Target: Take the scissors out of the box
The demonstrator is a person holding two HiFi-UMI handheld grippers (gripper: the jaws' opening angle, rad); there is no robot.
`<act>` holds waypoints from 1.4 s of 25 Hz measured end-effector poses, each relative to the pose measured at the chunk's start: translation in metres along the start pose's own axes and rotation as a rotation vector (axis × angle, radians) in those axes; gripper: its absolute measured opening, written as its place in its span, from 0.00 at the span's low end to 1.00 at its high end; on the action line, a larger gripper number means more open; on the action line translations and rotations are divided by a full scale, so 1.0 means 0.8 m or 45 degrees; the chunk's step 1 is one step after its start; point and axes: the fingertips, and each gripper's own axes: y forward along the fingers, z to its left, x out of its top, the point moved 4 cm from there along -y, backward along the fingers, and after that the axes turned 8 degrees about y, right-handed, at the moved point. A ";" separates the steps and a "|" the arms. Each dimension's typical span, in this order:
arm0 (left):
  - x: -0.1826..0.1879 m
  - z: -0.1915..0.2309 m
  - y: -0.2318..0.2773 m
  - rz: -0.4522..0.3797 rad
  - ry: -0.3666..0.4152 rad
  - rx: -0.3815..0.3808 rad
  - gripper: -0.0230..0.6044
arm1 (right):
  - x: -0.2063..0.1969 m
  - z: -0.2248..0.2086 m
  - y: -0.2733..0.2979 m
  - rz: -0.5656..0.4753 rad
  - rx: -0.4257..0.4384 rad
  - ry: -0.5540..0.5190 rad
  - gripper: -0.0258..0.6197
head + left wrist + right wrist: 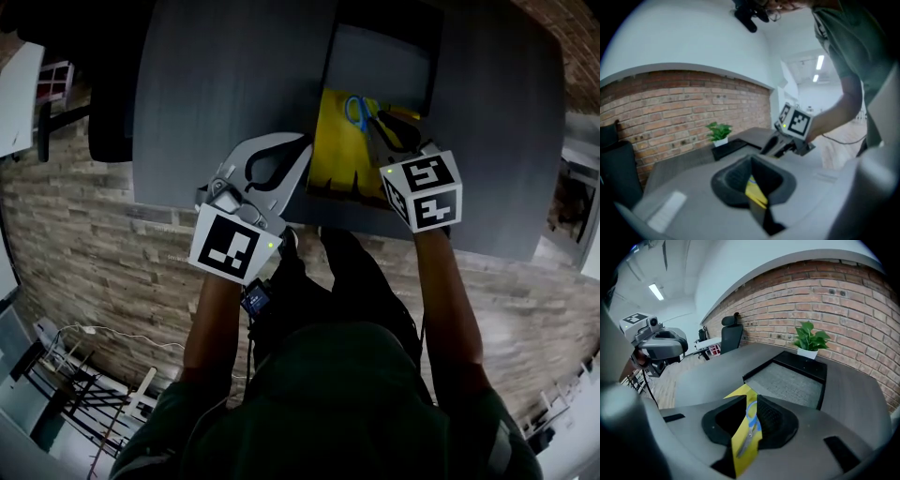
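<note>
A flat yellow box point(339, 155) is held above the grey table's near edge, with blue-handled scissors point(360, 111) lying in it. My left gripper point(302, 155) is shut on the box's left edge, and in the left gripper view the thin yellow box point(756, 193) is pinched between its jaws. My right gripper point(396, 129) is shut on the right side of the box. In the right gripper view the yellow box point(740, 446) stands edge-on between the jaws and the scissors point(751, 423) show against it. The right gripper's marker cube point(798, 123) shows in the left gripper view.
A black tray point(382, 58) with a grey mat lies on the grey table point(225, 84) just beyond the box. A potted plant point(810, 341) stands behind the tray point(787, 380) against a brick wall. A black chair point(731, 336) is at the table's left end.
</note>
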 end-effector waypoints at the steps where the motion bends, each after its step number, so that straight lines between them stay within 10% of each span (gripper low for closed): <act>1: -0.004 0.001 0.002 0.004 -0.006 -0.002 0.04 | -0.003 -0.001 0.007 0.017 0.001 0.006 0.12; 35: -0.038 0.009 0.005 0.021 -0.052 -0.003 0.04 | -0.057 -0.015 0.116 0.278 -0.187 -0.028 0.18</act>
